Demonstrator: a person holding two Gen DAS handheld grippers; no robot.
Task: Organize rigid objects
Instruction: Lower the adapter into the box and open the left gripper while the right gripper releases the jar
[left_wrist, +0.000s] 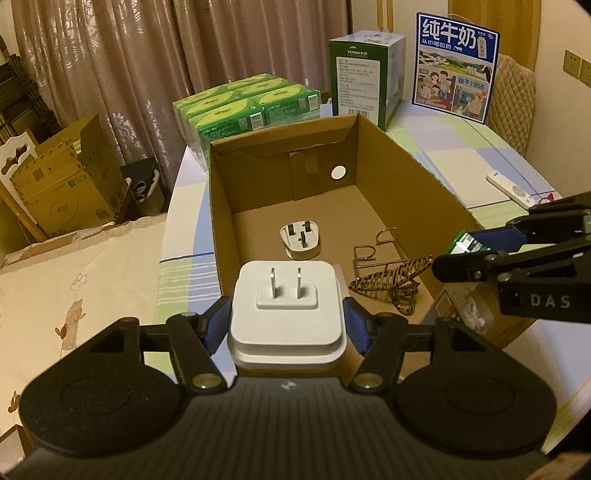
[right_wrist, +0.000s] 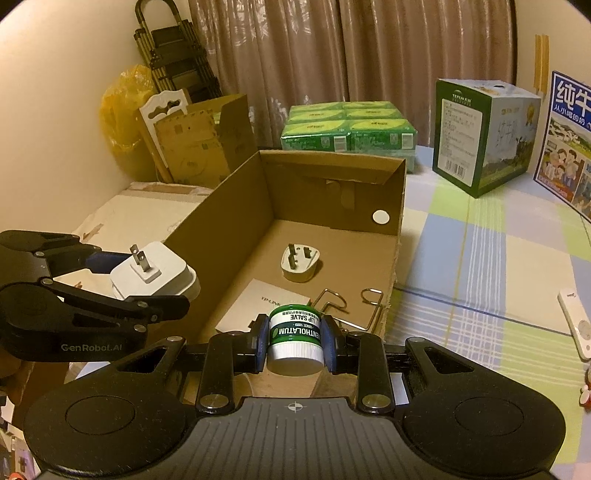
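- a white two-pin adapter (left_wrist: 286, 306) is clamped by the left gripper (left_wrist: 286, 325) at the cardboard box's (left_wrist: 406, 155) near edge.
- a lip salve jar (right_wrist: 294, 338) is clamped by the right gripper (right_wrist: 294, 341) above the same box's near end.

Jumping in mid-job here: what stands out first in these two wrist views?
Both grippers are loaded: the left gripper clamps a white two-prong charger, the right gripper a small green lip salve jar, both at the near end of the open cardboard box. Inside the box lie a white three-pin plug and bent wire hooks; green tissue packs sit behind it.
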